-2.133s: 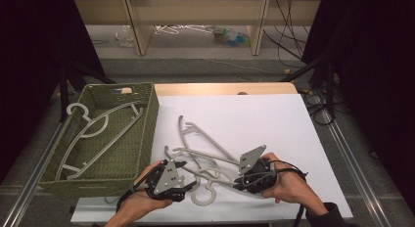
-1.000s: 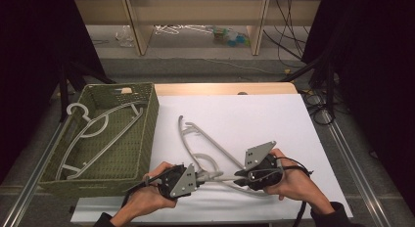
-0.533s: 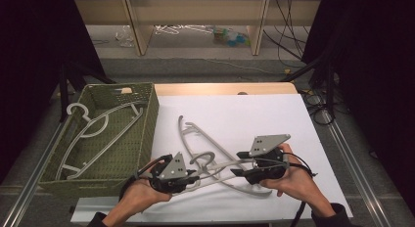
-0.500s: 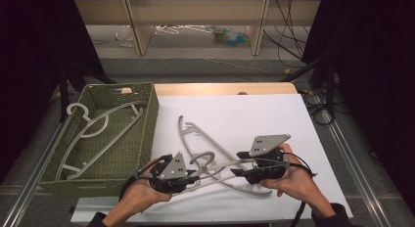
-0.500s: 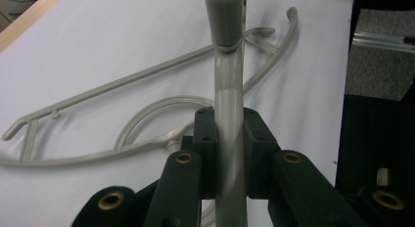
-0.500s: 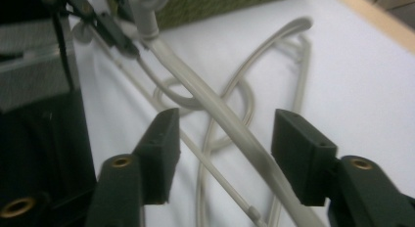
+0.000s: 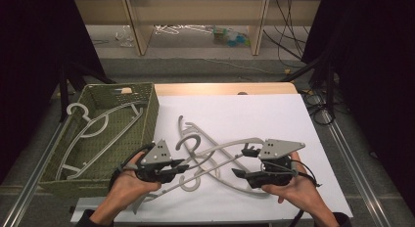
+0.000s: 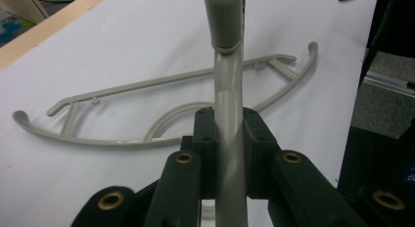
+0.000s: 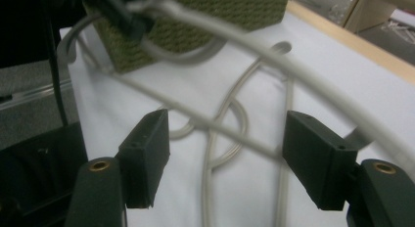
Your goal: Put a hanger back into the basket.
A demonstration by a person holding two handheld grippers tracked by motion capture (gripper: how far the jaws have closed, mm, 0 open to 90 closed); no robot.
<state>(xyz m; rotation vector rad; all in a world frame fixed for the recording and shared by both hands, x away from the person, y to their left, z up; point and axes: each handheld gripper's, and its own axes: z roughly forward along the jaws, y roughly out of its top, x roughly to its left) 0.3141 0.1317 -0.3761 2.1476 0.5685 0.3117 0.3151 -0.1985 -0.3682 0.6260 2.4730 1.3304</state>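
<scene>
Left hand-held gripper (image 7: 180,167) clamped tight on a grey hanger (image 7: 230,147), pads pinching its bar in the left gripper view (image 8: 229,134); this held hanger is lifted and tilted above the white surface (image 7: 303,134), arching across toward the right side. Right hand-held gripper (image 7: 241,162) has just been opening, jaws now wide, pads off everything; hanger bars pass in front of and behind the gap in the right gripper view, none pinched. More grey hangers (image 7: 193,139) lie tangled flat on the surface between the two hands. Farther left, a green woven basket (image 7: 149,107) sits beside the surface edge with another hanger (image 7: 93,126) lying inside.
</scene>
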